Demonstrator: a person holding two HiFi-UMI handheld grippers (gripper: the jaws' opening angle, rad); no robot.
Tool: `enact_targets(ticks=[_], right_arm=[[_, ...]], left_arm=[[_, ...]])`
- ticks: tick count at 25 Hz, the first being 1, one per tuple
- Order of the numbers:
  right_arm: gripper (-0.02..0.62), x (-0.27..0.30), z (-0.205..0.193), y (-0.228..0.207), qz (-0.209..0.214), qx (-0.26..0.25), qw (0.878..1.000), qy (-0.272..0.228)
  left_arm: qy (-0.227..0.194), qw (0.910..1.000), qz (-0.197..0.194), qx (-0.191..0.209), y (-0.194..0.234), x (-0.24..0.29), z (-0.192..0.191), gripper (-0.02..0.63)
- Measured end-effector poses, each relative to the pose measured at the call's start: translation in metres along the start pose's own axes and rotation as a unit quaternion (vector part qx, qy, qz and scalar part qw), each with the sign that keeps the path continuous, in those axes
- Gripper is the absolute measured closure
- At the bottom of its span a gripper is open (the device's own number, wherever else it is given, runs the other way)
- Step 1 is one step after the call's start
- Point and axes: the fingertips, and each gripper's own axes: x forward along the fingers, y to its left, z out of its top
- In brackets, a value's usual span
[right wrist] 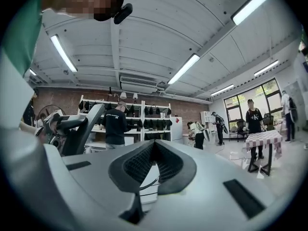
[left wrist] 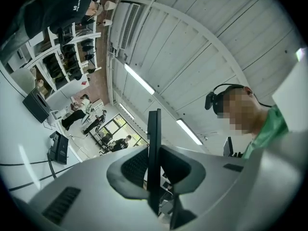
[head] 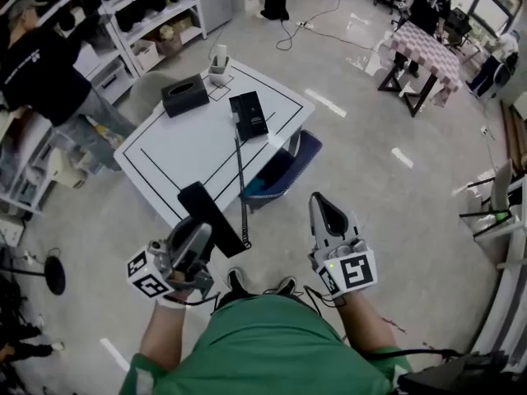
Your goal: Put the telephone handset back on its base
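Note:
The black telephone base (head: 249, 115) lies on the white table (head: 173, 151), beyond the table's middle. The black handset (head: 212, 219) hangs off the table's near edge, and its cord (head: 240, 175) runs up to the base. My left gripper (head: 198, 237) is shut on the handset's near end. In the left gripper view the handset (left wrist: 154, 148) stands edge-on between the closed jaws, with the base (left wrist: 59, 148) far off to the left. My right gripper (head: 321, 202) is held in the air to the right of the table, shut and with nothing in it (right wrist: 153, 150).
A black tissue box (head: 184, 95) and a white cup (head: 219, 66) stand at the table's far end. A blue chair (head: 286, 164) is tucked under its right side. A person (head: 45, 68) stands by shelves at the left. A checked-cloth table (head: 424, 52) is far right.

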Motion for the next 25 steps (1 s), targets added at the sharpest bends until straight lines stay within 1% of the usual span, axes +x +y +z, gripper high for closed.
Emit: enact_targets(ticks=[4, 10, 15, 19, 25], right_arm=[[0.572, 0.007, 0.001, 0.005, -0.014, 0.002, 1.0, 0.003], [0.572, 0.02, 0.004, 0.016, -0.031, 0.019, 0.999, -0.009], [0.572, 0.033, 0.007, 0.033, -0.048, 0.019, 0.999, -0.01], [0.572, 0.047, 0.006, 0.045, -0.066, 0.018, 0.998, -0.003], [0.572, 0.066, -0.002, 0.076, -0.083, 0.012, 0.996, 0.014]], left_arm=[[0.001, 1.0, -0.003, -0.004, 0.006, -0.004, 0.012, 0.52], [0.008, 0.9998, -0.013, -0.01, 0.019, -0.013, 0.029, 0.52], [0.01, 0.9996, -0.019, -0.015, 0.032, -0.03, 0.048, 0.52], [0.013, 0.9992, -0.029, -0.022, 0.048, -0.042, 0.061, 0.52], [0.023, 0.9981, -0.046, -0.034, 0.072, -0.064, 0.079, 0.52]])
